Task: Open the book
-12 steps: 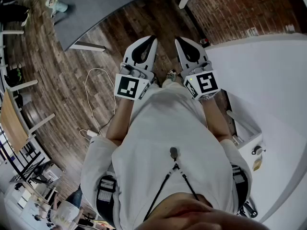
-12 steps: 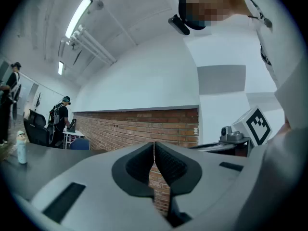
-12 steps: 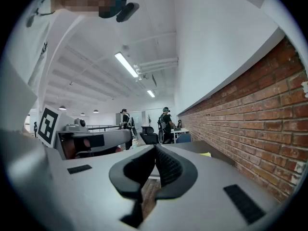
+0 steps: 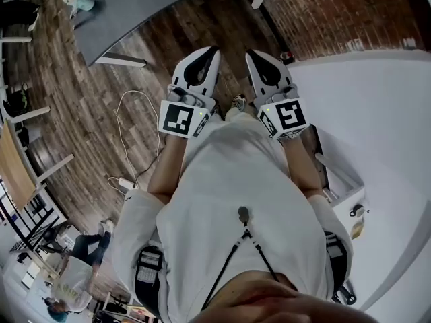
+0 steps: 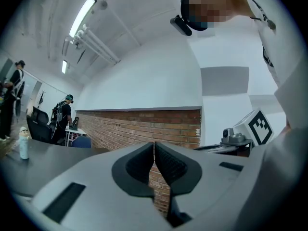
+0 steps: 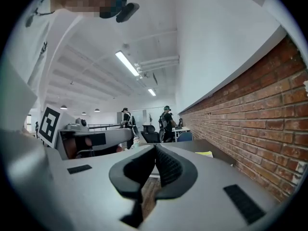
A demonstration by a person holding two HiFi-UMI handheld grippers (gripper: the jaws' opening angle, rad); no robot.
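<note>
No book shows in any view. Both grippers are held side by side at chest height above the wooden floor, pointing away from the person's white shirt. My left gripper (image 4: 213, 50) is shut with nothing between its pads, and its own view (image 5: 154, 146) shows the jaws meeting in front of a brick wall. The right gripper (image 4: 250, 55) is also shut and empty, its pads touching in the right gripper view (image 6: 155, 148). Each carries a marker cube (image 4: 180, 120) near the wrist.
A white table (image 4: 377, 113) lies to the right, with a brick wall (image 4: 323, 12) beyond it. A grey table (image 4: 135, 12) stands ahead on the left. A white cable (image 4: 128, 133) trails over the floor. Chairs and people are at the far left.
Both grippers stay where they were, still shut. Only the people at the lower left of the head view have shifted.
</note>
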